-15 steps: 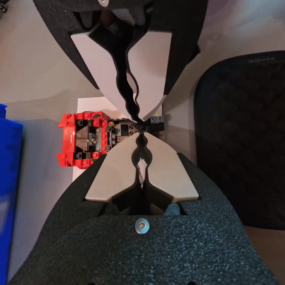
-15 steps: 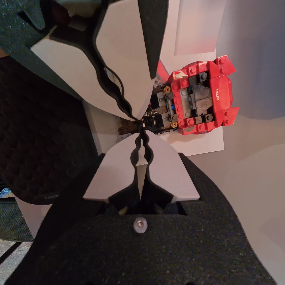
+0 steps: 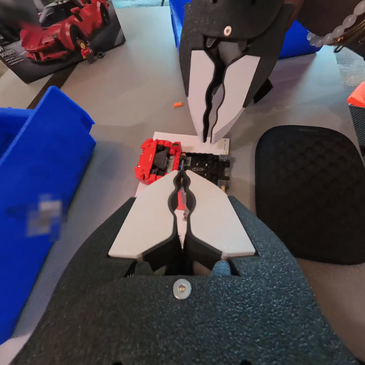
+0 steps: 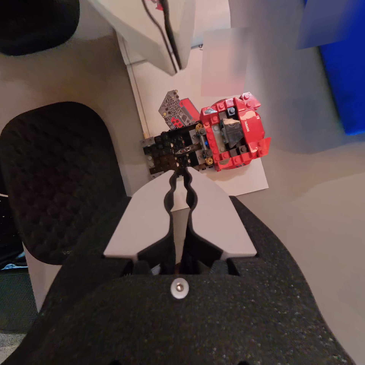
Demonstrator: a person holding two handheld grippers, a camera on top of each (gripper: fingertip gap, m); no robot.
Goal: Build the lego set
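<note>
The partly built Lego car lies on a white sheet point(image 3: 189, 139). It has a red body section point(image 3: 147, 165) and a black studded chassis point(image 3: 207, 166), also seen in the right wrist view point(image 4: 246, 126) point(image 4: 166, 150). My left gripper point(image 3: 181, 173) is shut with nothing visible in it, raised over the near edge of the chassis. My right gripper point(image 4: 180, 172) is open by a narrow gap and empty, its tips at the chassis edge. It shows from the far side in the left wrist view point(image 3: 208, 140), over the sheet. A grey and red shape point(image 4: 173, 110) lies beside the chassis; I cannot tell whether it is printed or loose.
A blue bin point(image 3: 39, 158) stands at the left and another point(image 3: 292, 39) at the back. A black padded mat point(image 3: 308, 193) lies to the right. The set's box point(image 3: 59, 33) stands at the back left. A small orange piece point(image 3: 177, 104) lies on the grey table. Some 8 centimeters of space lies between my two pairs of fingers.
Both grippers have drawn back and up from the black chassis, where their tips met. The right gripper's fingers have parted slightly. The car has stayed on the sheet.
</note>
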